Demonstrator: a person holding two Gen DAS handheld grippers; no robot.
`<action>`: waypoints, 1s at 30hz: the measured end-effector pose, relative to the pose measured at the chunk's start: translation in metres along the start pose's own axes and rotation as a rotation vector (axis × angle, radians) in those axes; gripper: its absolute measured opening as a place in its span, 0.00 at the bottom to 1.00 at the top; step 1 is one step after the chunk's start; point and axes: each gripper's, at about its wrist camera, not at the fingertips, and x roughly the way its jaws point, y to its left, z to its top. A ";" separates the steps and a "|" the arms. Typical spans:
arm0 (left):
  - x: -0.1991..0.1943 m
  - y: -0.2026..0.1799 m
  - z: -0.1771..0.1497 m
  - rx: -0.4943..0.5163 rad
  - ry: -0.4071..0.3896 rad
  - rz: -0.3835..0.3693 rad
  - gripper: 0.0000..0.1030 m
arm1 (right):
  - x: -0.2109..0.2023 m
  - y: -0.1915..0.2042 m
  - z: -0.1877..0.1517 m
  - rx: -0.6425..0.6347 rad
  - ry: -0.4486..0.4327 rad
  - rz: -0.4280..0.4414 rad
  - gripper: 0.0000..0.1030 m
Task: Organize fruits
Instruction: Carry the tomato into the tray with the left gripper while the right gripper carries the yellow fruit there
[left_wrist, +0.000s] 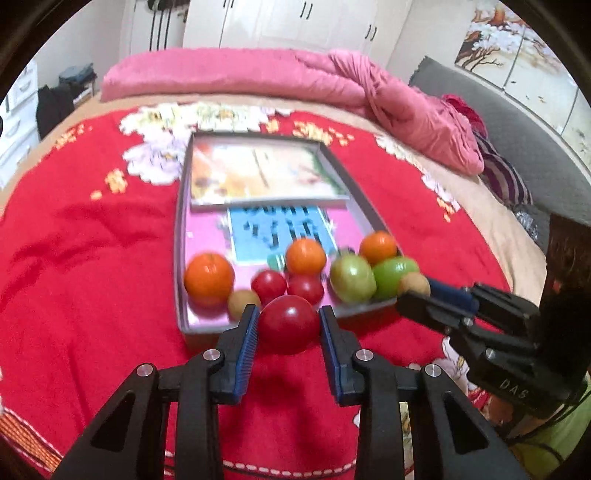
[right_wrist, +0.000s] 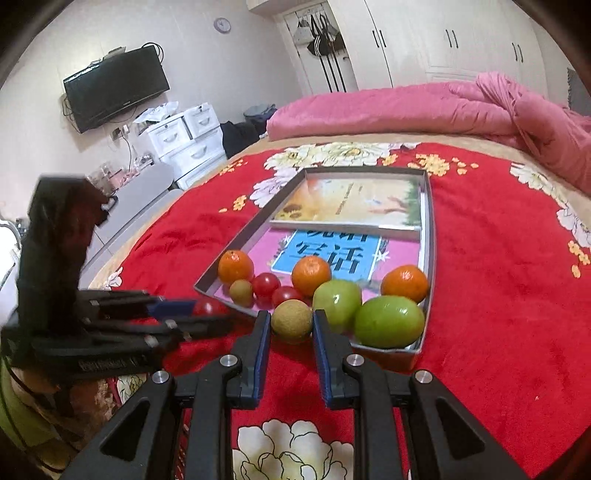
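Observation:
My left gripper is shut on a red tomato, held just in front of the near edge of a shallow grey box. My right gripper is shut on a small brown-yellow round fruit at the box's near edge. In the box's near end lie three oranges, two small red tomatoes, another brown fruit and two green fruits. The right gripper also shows in the left wrist view; the left one shows in the right wrist view.
The box lies on a red flowered blanket on a bed and holds two picture books at its far end. A pink duvet is heaped behind. White drawers and a wall TV stand to the left.

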 end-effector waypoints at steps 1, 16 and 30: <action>-0.003 0.001 0.002 0.001 -0.009 0.006 0.33 | -0.001 0.000 0.000 -0.001 -0.006 -0.003 0.22; 0.017 -0.002 0.010 -0.001 0.004 0.008 0.33 | 0.003 0.003 0.009 -0.035 -0.044 -0.028 0.22; 0.039 0.000 0.005 0.007 0.051 0.024 0.33 | 0.030 0.016 0.005 -0.120 0.006 -0.051 0.22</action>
